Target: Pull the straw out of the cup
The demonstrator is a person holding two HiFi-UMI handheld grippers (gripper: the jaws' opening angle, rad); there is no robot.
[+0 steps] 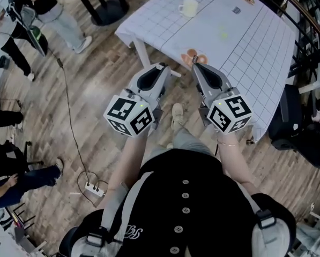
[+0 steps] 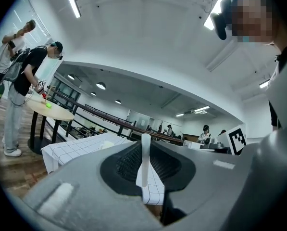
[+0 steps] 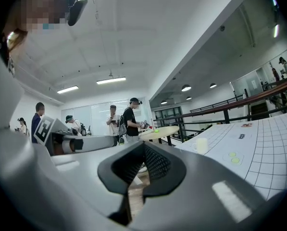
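Left gripper (image 1: 161,66) is clamped on a white straw (image 2: 144,160); right gripper (image 1: 196,63) is closed and empty. Both hang over the wood floor (image 1: 90,95) beside a grid-cloth table (image 1: 251,42), with the white cup (image 1: 189,7) across it.

left tongs (image 1: 163,66): level, clamped | right tongs (image 1: 194,62): level, jaws together

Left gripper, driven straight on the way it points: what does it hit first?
Most likely the checked tablecloth, which shows just past the left gripper's jaws. Whether it strikes the cloth's draped near edge or skims over the top is unclear.
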